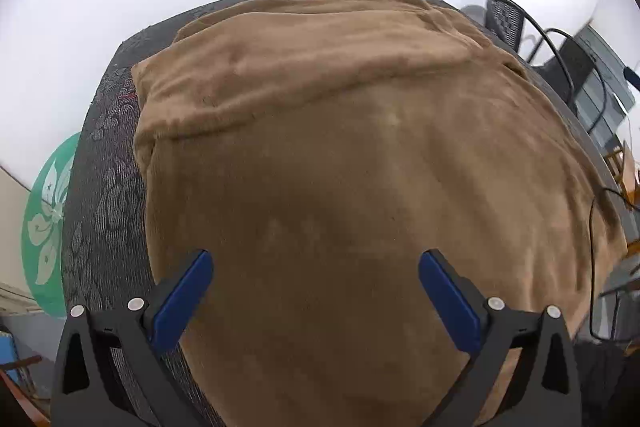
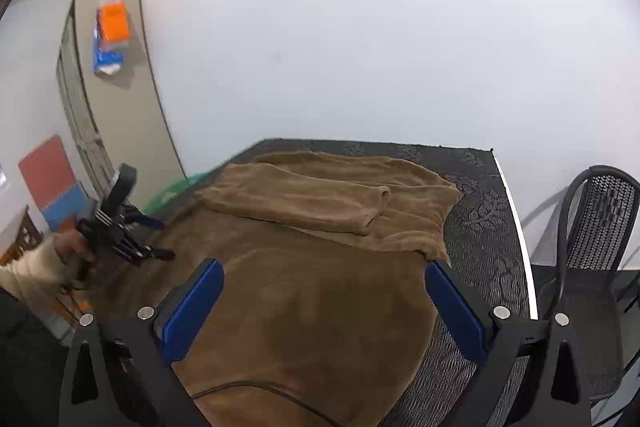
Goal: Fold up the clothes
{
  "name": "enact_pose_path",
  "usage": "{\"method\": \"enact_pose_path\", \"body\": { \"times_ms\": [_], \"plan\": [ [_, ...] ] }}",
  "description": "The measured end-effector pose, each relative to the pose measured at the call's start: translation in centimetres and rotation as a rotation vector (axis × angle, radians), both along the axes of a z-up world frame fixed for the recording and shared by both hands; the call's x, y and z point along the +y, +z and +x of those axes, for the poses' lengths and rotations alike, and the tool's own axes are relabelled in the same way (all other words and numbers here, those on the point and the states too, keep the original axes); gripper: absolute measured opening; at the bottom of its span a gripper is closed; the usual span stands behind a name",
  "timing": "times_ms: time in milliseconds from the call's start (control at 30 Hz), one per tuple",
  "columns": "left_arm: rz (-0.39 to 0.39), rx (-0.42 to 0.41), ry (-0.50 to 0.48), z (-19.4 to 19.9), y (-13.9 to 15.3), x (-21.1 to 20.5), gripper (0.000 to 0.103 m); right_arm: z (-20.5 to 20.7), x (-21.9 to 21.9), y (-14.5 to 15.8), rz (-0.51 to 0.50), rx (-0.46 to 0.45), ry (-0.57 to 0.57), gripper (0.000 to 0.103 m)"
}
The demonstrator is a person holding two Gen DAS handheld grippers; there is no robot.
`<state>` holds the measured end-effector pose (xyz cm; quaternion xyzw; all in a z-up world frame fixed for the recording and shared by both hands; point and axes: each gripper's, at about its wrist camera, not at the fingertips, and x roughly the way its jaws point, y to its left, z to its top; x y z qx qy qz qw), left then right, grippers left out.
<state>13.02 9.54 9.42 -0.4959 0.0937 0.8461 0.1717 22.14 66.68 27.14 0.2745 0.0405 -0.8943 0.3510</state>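
Observation:
A tan fleece garment (image 1: pixel 360 167) lies spread over the dark patterned table (image 1: pixel 100 167), with a sleeve folded across its far part (image 2: pixel 312 199). My left gripper (image 1: pixel 316 267) is open and empty, hovering over the garment's near part. My right gripper (image 2: pixel 324 279) is open and empty above the garment's (image 2: pixel 300 307) right side. The left gripper also shows in the right wrist view (image 2: pixel 156 239), held in a hand at the garment's left edge.
A black mesh chair (image 2: pixel 600 227) stands right of the table (image 2: pixel 488 227). A black cable (image 2: pixel 260 391) lies over the garment's near edge. A white wall lies behind the table. A green flower emblem (image 1: pixel 44 227) is at the left. A beige door (image 2: pixel 116 87) stands further left.

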Motion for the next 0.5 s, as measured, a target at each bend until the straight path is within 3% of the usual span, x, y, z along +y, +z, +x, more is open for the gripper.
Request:
{"method": "enact_pose_path", "body": {
  "times_ms": [300, 400, 500],
  "plan": [
    [-0.091, 0.065, -0.049, 7.1, -1.5, 1.0, 0.103, 4.7, -1.5, -3.6, 0.078, -0.027, 0.016, 0.102],
    [-0.158, 0.089, -0.073, 8.6, -2.5, 1.7, 0.103, 5.4, -3.9, -6.6, 0.158, -0.07, 0.015, 0.102],
    [-0.147, 0.105, -0.065, 9.2, -2.6, 1.3, 0.103, 5.6, -6.5, -9.7, 0.249, -0.121, 0.001, 0.102]
  ]
}}
